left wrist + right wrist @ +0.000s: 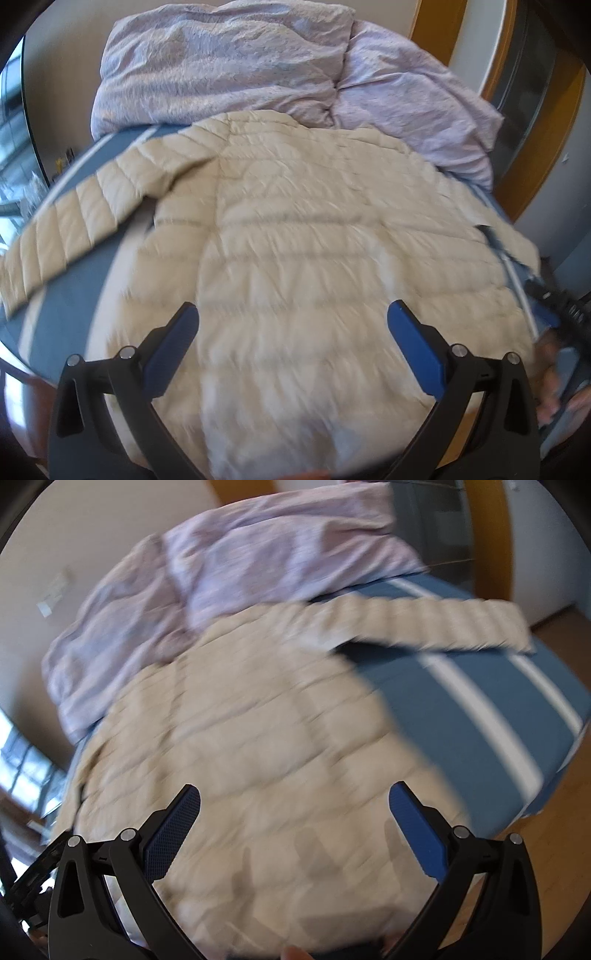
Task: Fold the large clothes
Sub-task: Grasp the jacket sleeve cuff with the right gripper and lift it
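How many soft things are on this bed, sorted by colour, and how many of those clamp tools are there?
Cream: 1, the quilted jacket
Lilac: 1, the crumpled duvet
Blue with white stripes: 1, the bed sheet
Black and blue clamp tools: 2, the left gripper and the right gripper, both open and empty
Total: 5

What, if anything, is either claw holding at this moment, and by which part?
Nothing is held. The left claw and the right claw both hang open above the beige puffer jacket, which lies spread on the blue striped bed sheet.
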Motion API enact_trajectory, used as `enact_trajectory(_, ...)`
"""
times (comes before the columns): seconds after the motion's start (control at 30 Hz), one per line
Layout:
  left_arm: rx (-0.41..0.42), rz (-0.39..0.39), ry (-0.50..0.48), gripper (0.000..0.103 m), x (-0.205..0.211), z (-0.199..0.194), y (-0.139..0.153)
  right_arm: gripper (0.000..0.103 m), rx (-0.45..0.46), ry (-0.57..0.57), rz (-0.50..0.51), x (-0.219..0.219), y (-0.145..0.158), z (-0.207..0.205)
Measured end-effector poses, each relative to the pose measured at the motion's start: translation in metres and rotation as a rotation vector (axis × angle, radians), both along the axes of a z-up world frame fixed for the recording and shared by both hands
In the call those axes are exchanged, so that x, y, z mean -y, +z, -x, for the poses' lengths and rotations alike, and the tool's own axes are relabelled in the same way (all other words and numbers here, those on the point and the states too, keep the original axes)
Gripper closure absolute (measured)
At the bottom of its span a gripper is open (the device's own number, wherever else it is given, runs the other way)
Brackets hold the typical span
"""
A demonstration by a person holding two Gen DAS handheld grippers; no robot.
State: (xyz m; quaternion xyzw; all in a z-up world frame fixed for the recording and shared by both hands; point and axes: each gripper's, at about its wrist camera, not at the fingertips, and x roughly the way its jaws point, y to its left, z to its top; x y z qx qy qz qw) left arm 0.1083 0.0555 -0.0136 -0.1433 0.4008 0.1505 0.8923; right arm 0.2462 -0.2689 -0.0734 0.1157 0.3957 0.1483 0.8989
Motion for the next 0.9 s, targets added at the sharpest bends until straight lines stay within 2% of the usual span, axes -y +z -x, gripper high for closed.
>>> enact_trajectory(0.13,-0.040,-0.051,0.023,0.002,-0.020,-0.032,-0.002,0.001,-0.033,-0.107,0.016,0.036,-0.003,-0.052)
enact_trajectory(0.33,-0.111,-0.124,0.060,0.002,-0.048,-0.079,-0.022,0.001,-0.102,-0.347,0.042,0.114,-0.018,-0.135)
enact_trajectory(0.6,-0.167,-0.204,0.109,0.002,-0.066,-0.107,-0.053,0.001,-0.120,-0.590,0.057,0.203,-0.029,-0.188)
enact_trajectory(0.77,-0.184,-0.274,0.107,0.002,-0.061,-0.113,-0.061,0.029,-0.169,-0.634,-0.010,0.226,-0.044,-0.208)
enact_trajectory(0.87,-0.188,-0.284,0.105,0.002,-0.061,-0.114,-0.064,0.041,-0.201,-0.644,-0.059,0.233,-0.053,-0.210)
enact_trajectory(0.9,-0.188,-0.281,0.105,0.002,-0.061,-0.114,-0.065,0.042,-0.202,-0.648,-0.059,0.234,-0.055,-0.211)
